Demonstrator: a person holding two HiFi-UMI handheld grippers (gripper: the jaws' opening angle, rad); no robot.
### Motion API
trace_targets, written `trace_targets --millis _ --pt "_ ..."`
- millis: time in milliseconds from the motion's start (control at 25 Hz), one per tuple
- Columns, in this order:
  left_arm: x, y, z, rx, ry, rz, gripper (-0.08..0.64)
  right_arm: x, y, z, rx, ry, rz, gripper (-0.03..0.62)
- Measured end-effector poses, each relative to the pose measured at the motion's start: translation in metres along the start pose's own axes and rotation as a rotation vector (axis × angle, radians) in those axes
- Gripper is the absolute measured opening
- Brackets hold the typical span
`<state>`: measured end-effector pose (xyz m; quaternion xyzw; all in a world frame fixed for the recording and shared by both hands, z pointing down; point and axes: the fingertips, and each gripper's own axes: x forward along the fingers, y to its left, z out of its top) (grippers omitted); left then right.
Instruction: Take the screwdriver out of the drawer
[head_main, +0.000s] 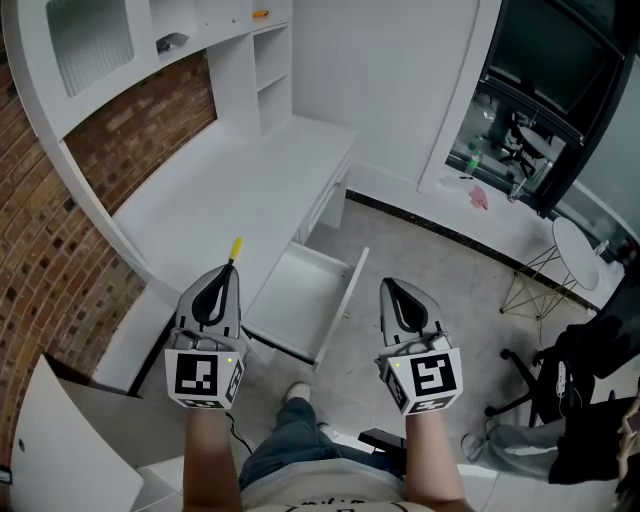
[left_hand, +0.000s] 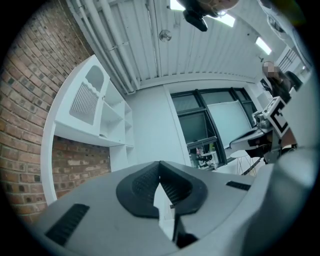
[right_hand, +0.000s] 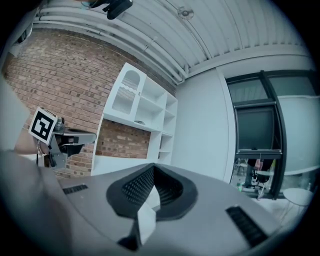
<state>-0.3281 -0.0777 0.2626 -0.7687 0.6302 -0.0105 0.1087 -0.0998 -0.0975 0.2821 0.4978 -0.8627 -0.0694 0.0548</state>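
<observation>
A screwdriver with a yellow handle (head_main: 236, 248) shows just past the tip of my left gripper (head_main: 230, 268), over the front edge of the white desk (head_main: 230, 190). I cannot tell whether it touches the gripper. The left gripper's jaws are shut, and in the left gripper view (left_hand: 160, 164) nothing shows between the pads. My right gripper (head_main: 388, 284) hovers to the right of the open white drawer (head_main: 345, 290), its jaws shut and empty (right_hand: 152, 166). What shows of the drawer's inside is bare. Both grippers point about level.
A brick wall (head_main: 140, 130) and white shelving (head_main: 260, 60) stand behind the desk. A small orange item (head_main: 260, 13) lies on a shelf. On the floor at the right are a wire stool (head_main: 560, 260), a black office chair (head_main: 560, 380) and dark windows (head_main: 560, 70). The person's legs (head_main: 300, 440) are below the grippers.
</observation>
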Motion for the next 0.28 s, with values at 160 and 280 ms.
trace_targets --millis 160,280 --pt "0.0055 0.0014 0.0046 0.010 -0.009 0.000 0.014 0.0051 -0.0028 0.0040 -0.004 -0.013 0.001 0.009" --pt "0.0098 0.0037 0.0074 0.017 -0.014 0.002 0.014 0.0102 -0.0053 0.0070 -0.002 -0.021 0.002 0.009"
